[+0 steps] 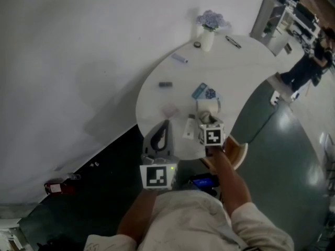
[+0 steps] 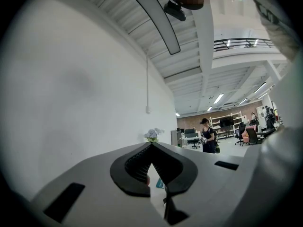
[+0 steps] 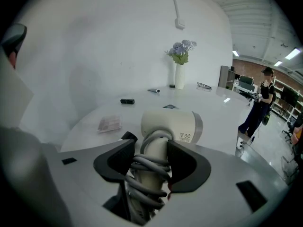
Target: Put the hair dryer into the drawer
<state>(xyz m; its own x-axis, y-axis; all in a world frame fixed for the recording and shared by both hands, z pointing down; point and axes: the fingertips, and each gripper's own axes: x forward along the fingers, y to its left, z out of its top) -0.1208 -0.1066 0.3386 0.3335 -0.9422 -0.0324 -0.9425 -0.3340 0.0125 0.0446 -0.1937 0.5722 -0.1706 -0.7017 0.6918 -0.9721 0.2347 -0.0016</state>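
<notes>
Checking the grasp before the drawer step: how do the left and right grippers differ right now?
The right gripper clasps the hair dryer by its cord-wrapped handle; the left gripper holds nothing. The right gripper's jaws stand wide apart; the left gripper's meet at the tips. Both have grey jaws with dark pads.

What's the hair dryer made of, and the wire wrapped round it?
The hair dryer looks like hard plastic: cream, smooth, softly shiny. Its wire looks rubber-coated, though that is a guess: grey, matt, bent in tight loops.
</notes>
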